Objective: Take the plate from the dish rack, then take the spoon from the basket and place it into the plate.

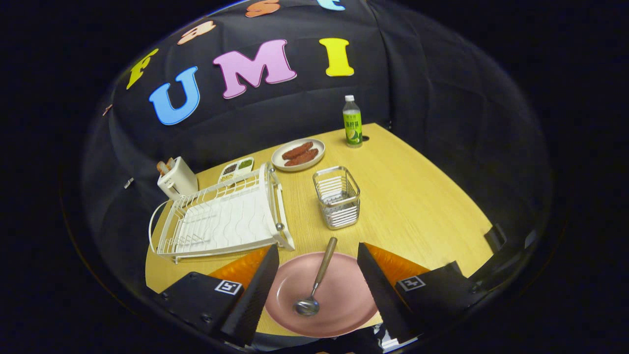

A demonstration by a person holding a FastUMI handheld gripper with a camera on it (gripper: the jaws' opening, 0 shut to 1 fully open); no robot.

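— Yellow wooden tabletop [417, 196] under the black cloth booth, and what is lying on it right now?

— Closest in, a round pink plate [344, 300] is sitting flat on the wood, and a metal spoon with a brown wooden handle [314, 285] is lying in it, bowl resting on the plate near its centre, handle running away from the tool and poking over the far rim.

— And the handheld two-finger gripper [314, 295]?

— Its black fingers [255, 290] are standing spread wide, one on each side of the plate, touching nothing. The spoon is lying between them, its long axis roughly along their line of sight, tilted slightly rightward at the far end.

— So the job is looking done?

— I'd judge so; any next move would simply be backing straight off without brushing that handle.

— What is sitting further out?

— Just beyond the handle tip, a silver wire basket [337, 196] is standing empty; left of it a white wire dish rack [221, 219], also empty. Behind those: a white toaster [178, 179], a small divided tray [237, 168], a cream plate of sausages [298, 154], a green-labelled bottle [352, 123].
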